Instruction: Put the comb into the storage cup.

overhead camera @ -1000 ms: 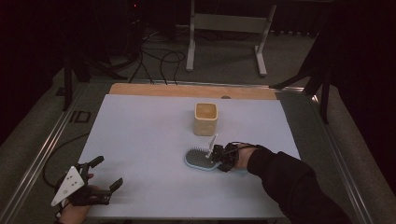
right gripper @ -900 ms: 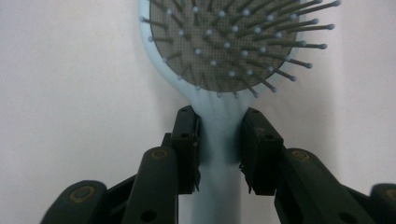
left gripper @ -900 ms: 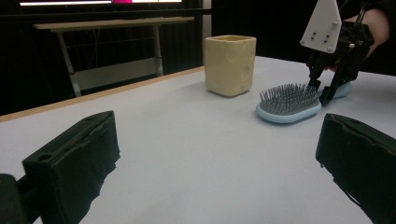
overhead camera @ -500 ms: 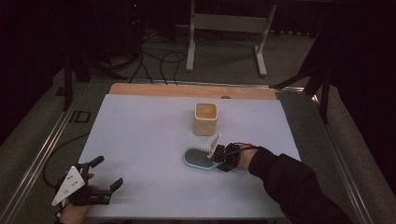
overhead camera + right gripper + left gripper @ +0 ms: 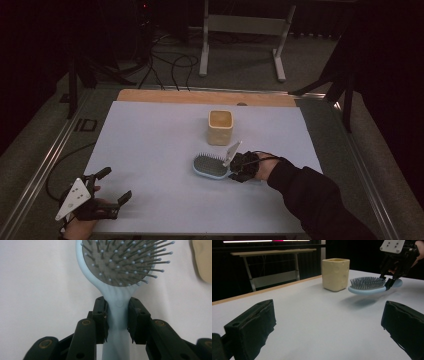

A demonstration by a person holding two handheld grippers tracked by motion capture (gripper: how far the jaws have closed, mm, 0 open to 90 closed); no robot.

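On the white table sheet [image 5: 150,145], right of centre, the right gripper [image 5: 241,166] pinches the handle of a light-blue hairbrush [image 5: 210,166]; in the right gripper view the two black jaws press flat on either side of the narrow neck just below the bristle pad [image 5: 122,261], bristles facing up. From the left gripper view the brush [image 5: 368,285] appears lifted off the sheet, head roughly level, with its shadow lying beneath it. A cream square cup [image 5: 220,127] stands upright just beyond the brush head, near but not touching. The left gripper [image 5: 100,192] rests at the near left corner of the sheet, well apart from the brush, jaws spread wide with nothing between them. Judgement: step in hand is carrying the brush, most likely toward the cup. To do it well: hold the pinch steady, since the handle is smooth and tapered and could slide lengthwise between the pads; lift enough for the head to clear the cup's rim before moving across; if the brush is to stand in the cup, tip the wrist so one end points down into the opening and lower slowly so the light cup is not knocked. Left gripper could brace the cup if it shifts.
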